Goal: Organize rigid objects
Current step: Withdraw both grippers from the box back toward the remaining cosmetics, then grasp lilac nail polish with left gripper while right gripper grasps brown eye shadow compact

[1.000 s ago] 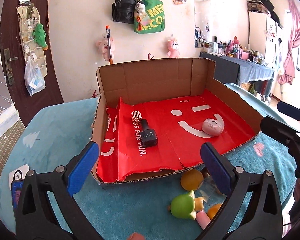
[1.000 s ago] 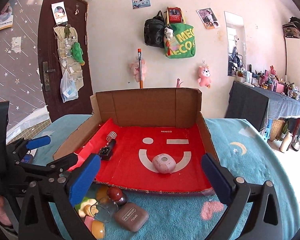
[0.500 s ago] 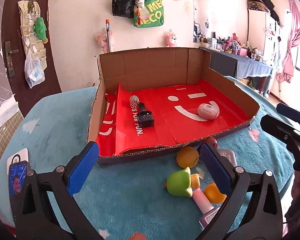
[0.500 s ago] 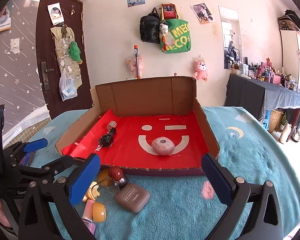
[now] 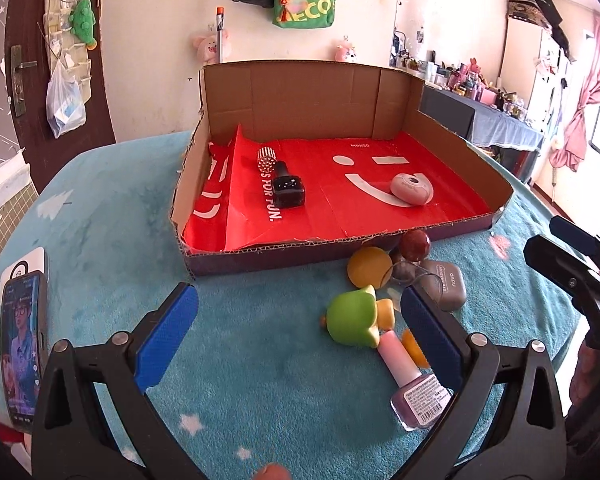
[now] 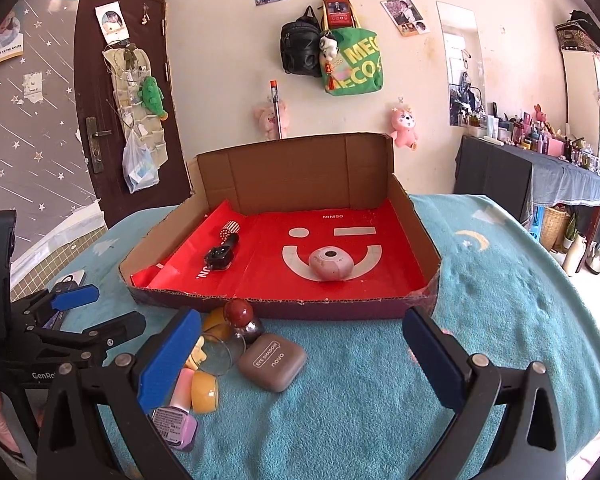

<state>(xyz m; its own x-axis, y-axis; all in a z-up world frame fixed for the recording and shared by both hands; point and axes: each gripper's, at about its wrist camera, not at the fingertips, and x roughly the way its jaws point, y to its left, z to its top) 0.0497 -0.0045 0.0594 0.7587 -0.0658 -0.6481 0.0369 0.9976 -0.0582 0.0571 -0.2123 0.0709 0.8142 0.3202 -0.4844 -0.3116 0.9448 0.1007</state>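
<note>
I'm holding both grippers, left gripper (image 5: 298, 322) and right gripper (image 6: 302, 348), spread apart over the clutter beside the cardboard box's (image 6: 328, 308) front wall.

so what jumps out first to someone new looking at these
The open cardboard box with its bright red smiley liner, holding a black device and a pink round gadget. In front of it on the teal cloth lies a clutter: green toy, eyeshadow case, nail polish.
</note>
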